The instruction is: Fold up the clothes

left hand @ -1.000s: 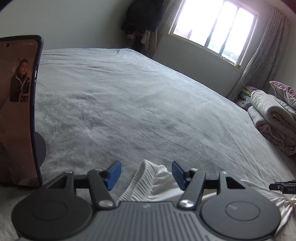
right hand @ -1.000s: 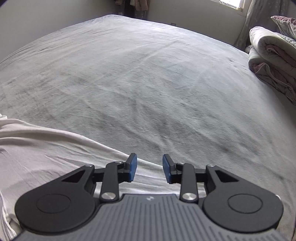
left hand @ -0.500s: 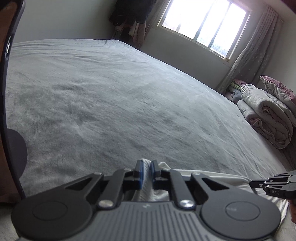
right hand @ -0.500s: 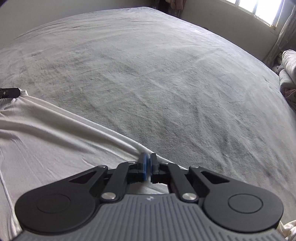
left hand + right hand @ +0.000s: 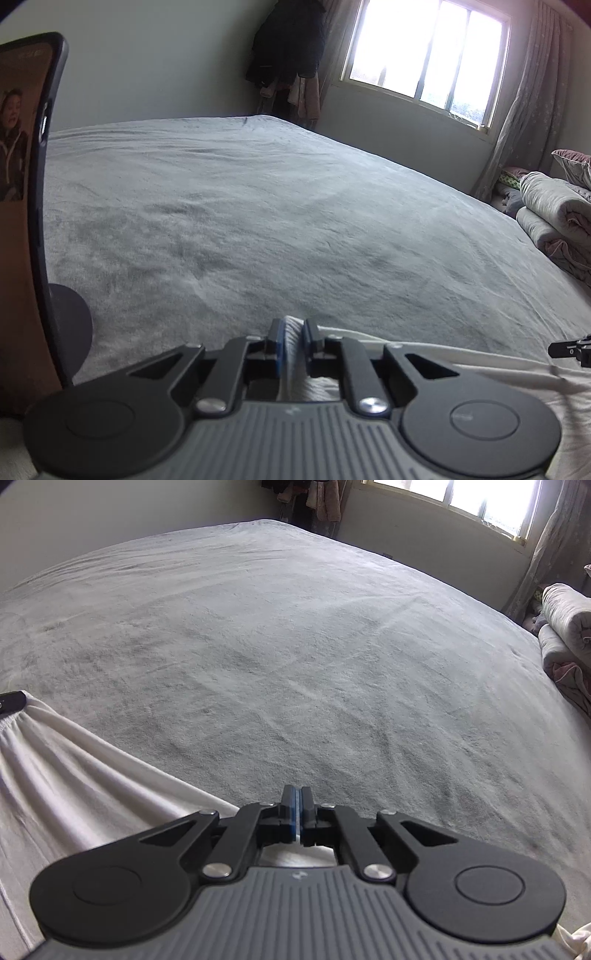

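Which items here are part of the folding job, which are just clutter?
Job:
- white fabric garment
- left gripper, pinching its ribbed edge
- right gripper, closed at its edge
- grey bedspread

Clutter:
- propped phone
- rolled quilts
- dark hanging clothes

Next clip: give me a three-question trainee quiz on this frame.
1. True or false: the left gripper jaws pinch a ribbed edge of the white garment.
2. The bed cover is: A) grey B) red C) patterned blue.
3. Fill in: the right gripper jaws are shut on the garment's ____.

Key: 1 true; 2 A; 3 edge.
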`<state>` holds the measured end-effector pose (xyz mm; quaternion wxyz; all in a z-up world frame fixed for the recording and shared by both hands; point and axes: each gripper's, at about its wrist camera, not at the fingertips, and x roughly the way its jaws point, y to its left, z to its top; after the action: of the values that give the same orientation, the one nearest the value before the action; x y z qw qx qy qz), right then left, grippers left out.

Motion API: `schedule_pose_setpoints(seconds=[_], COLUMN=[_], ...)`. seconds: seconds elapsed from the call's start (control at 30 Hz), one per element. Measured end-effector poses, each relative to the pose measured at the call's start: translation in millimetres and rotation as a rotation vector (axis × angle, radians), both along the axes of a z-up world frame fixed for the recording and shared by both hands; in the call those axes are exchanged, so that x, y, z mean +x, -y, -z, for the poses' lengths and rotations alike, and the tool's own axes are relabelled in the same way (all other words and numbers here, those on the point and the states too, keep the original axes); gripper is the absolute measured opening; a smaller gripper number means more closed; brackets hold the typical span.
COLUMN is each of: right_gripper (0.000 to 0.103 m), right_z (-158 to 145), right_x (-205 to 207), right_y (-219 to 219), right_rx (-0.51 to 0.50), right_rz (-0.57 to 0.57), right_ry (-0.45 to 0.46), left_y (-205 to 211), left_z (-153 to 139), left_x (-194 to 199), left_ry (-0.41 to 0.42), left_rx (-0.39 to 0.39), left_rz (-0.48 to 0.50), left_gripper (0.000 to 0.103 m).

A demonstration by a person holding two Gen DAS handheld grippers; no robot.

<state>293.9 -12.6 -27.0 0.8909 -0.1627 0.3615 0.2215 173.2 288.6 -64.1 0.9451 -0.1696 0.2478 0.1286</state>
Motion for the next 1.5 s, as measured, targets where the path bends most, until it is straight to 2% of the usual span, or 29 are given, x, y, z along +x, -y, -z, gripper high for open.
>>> schedule_pose_setpoints(seconds=[0.03,0.07,0.1,0.17,0.27,0.3,0.33,0.4,0.43,0.5,0.73,0.93,0.97,1.0,1.03,1.07,1.1,1.17,1.33,1.43,1.47,1.5], right_gripper=[0.017,0.026,0.041,0.046,0.044,0.031,0.024,0.004,0.001,0.000,0.000,0.000,0.003,0.015,0.016,0.022,0.033,0.041,0.041,0.041,0.035,0.016], right_z=[-1.3,-2.5,-3.8,-4.5,2.4,7.5,11.4,13.9,14.7,15.2,5.7,16.8,14.1,11.2,7.7,4.0,-0.2,-3.3,10.2,17.7,18.5,19.3], right_x=[-2.8,-5.6,-8.4,-12.5,-11.1,-9.8,-10.1,-13.6,-15.7,-19.8,-14.6,-4.4,-4.0,-3.1,-3.2,-3.5,-4.9,-7.7,-7.9,-6.3,-10.7,-15.2], right_y=[0.7,1.4,2.0,3.2,3.0,3.0,2.8,-2.7,-6.8,-15.9,-16.0,-7.0,-2.7,1.5,5.7,9.9,13.8,15.8,17.5,18.3,14.9,11.3], right_rx=[0.003,0.006,0.009,0.006,-0.019,-0.025,-0.019,-0.026,-0.038,-0.090,-0.082,-0.023,0.003,0.027,0.046,0.063,0.075,0.056,-0.048,-0.008,-0.013,-0.019], right_rz=[-0.013,-0.026,-0.039,-0.060,-0.064,-0.063,-0.071,-0.085,-0.092,-0.098,-0.006,0.033,0.033,0.022,0.005,-0.012,-0.037,-0.064,-0.090,-0.034,-0.046,-0.057], right_ry=[0.000,-0.001,-0.001,-0.003,-0.033,-0.060,-0.074,-0.065,-0.056,-0.012,0.141,0.084,0.071,0.048,0.030,0.012,-0.003,-0.009,-0.069,-0.084,-0.074,-0.062], left_y=[-2.5,-2.8,-2.4,1.1,3.3,3.9,4.5,5.2,5.8,6.8,10.5,7.0,6.6,6.7,7.8,8.6,8.9,9.0,9.7,11.6,11.8,12.1], left_z=[1.8,2.7,3.0,2.9,3.1,3.2,3.3,2.7,2.0,0.3,-2.9,0.0,0.3,0.2,-0.2,-0.6,-0.9,-1.3,-1.1,-1.9,-2.2,-2.6], left_x=[-0.7,-1.2,-1.6,-0.9,-1.0,-1.1,-1.2,-1.4,-1.5,-2.5,-4.0,-0.2,0.1,0.1,-0.1,-0.1,-0.2,-0.4,-0.6,-0.3,-0.4,-1.2], left_ry=[0.005,0.005,0.005,-0.001,-0.004,-0.004,-0.004,-0.003,-0.001,0.006,0.014,-0.016,-0.018,-0.019,-0.021,-0.022,-0.022,-0.022,-0.022,-0.024,-0.023,-0.017], left_rx=[-0.018,-0.022,-0.023,-0.004,0.002,0.003,0.004,0.008,0.013,0.022,0.064,0.052,0.051,0.053,0.057,0.061,0.062,0.063,0.064,0.074,0.077,0.077], left_rz=[-0.001,-0.002,-0.002,-0.003,-0.003,-0.003,-0.003,-0.001,-0.002,-0.007,-0.045,-0.048,-0.048,-0.048,-0.048,-0.047,-0.047,-0.047,-0.046,-0.045,-0.044,-0.043], left_gripper=[0.014,0.014,0.014,0.014,0.014,0.014,0.014,0.011,0.011,0.009,0.007,0.012,0.012,0.012,0.012,0.012,0.012,0.012,0.012,0.012,0.011,0.009])
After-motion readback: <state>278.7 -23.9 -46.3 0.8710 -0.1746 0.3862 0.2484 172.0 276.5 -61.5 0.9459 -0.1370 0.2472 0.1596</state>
